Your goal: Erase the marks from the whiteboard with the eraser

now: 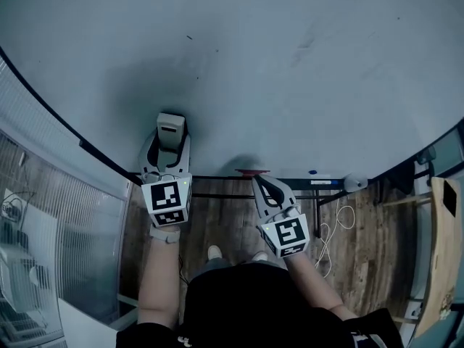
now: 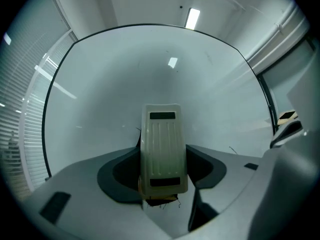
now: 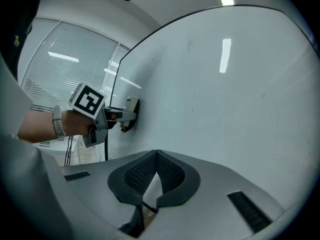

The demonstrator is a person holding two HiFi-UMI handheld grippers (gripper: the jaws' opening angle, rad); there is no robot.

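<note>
Barely visible: faint grey smudges (image 1: 303, 48) on the whiteboard (image 1: 290, 85), upper right of the head view; too pale to read as strokes.
Cut off: the whiteboard runs out of frame at the top in the head view; the eraser's wiping face lies against the board and is unseen.
Partly hidden: a small red thing (image 1: 251, 172) on the ledge at the board's lower edge, just behind the right tool's tips; what it is cannot be told.
Left tool (image 1: 169, 149): jaws parted to the eraser's width, clenched on the sides of the pale eraser (image 2: 162, 149).
Eraser place: flat on the whiteboard, lower left of centre in the head view, near the board's dark frame.
Right tool (image 3: 156, 170): jaws closed tip to tip, holding nothing, tips by the ledge, apart from the eraser.
</note>
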